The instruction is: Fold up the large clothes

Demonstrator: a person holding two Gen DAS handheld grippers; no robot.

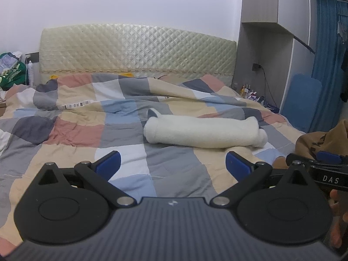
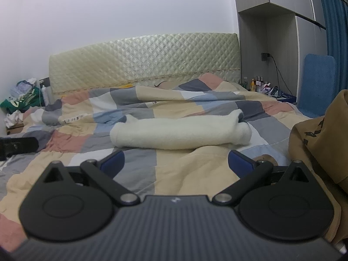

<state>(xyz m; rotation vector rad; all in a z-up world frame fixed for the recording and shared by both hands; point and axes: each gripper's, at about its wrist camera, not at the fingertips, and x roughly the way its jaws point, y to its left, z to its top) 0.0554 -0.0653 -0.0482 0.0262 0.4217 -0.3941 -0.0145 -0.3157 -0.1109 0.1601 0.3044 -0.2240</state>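
Note:
A cream fleece garment [image 1: 204, 132] lies folded into a long bundle on the checked quilt [image 1: 71, 130], a short way ahead of both grippers; it also shows in the right wrist view [image 2: 178, 132]. A brown garment with dark lettering [image 2: 319, 139] lies heaped at the right, beside my right gripper, and shows at the right edge of the left wrist view [image 1: 326, 141]. My left gripper [image 1: 173, 165] is open and empty, low over the quilt. My right gripper [image 2: 176, 163] is open and empty, also over the quilt [image 2: 195, 174].
A quilted headboard [image 1: 137, 47] stands at the far end of the bed. A grey wardrobe [image 1: 261, 43], a blue cushion [image 1: 302, 100] and small bottles [image 2: 258, 84] are at the right. A pile of clothes [image 2: 21, 100] sits at the far left.

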